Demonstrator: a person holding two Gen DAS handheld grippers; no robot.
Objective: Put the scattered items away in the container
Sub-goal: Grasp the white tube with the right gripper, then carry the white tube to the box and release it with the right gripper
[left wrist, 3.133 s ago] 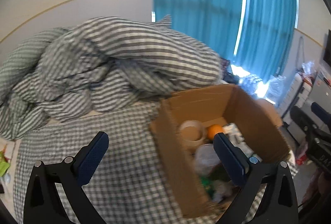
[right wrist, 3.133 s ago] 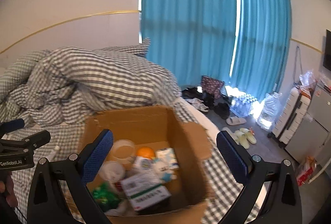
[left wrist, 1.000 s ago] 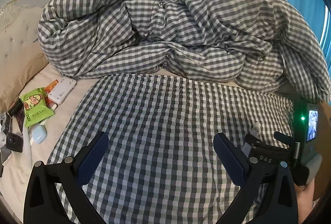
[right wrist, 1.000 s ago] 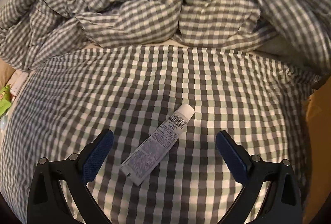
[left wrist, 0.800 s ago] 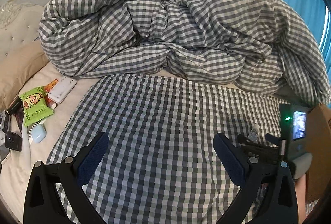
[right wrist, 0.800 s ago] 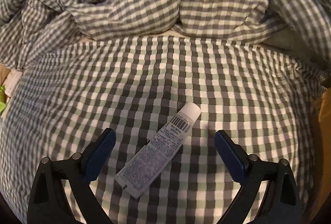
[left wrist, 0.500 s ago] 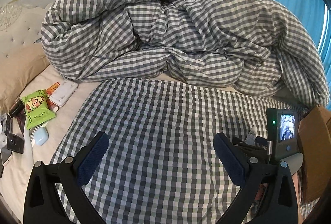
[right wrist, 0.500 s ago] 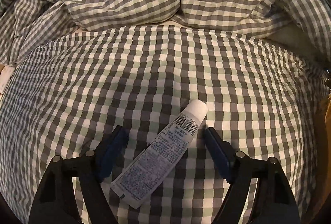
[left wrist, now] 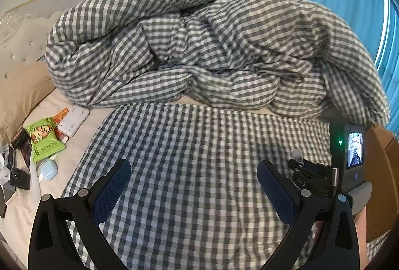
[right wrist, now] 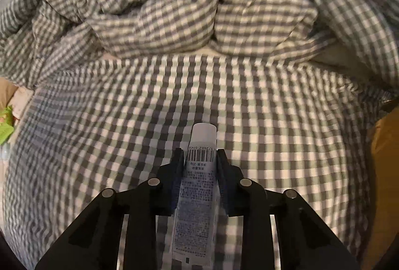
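One tube (right wrist: 199, 185) sat clamped in my right gripper (right wrist: 199, 162) jaws, which had just been closing, lower centre. Left gripper (left wrist: 197, 185) jaws stood apart, empty. Several items (left wrist: 42, 142) remained at left on the bed (left wrist: 189, 135); much left.

The black right claw (right wrist: 200, 160) has just closed its jaws, pinching something; the black blue-padded left claw (left wrist: 195, 185) gapes wide, holding nothing.
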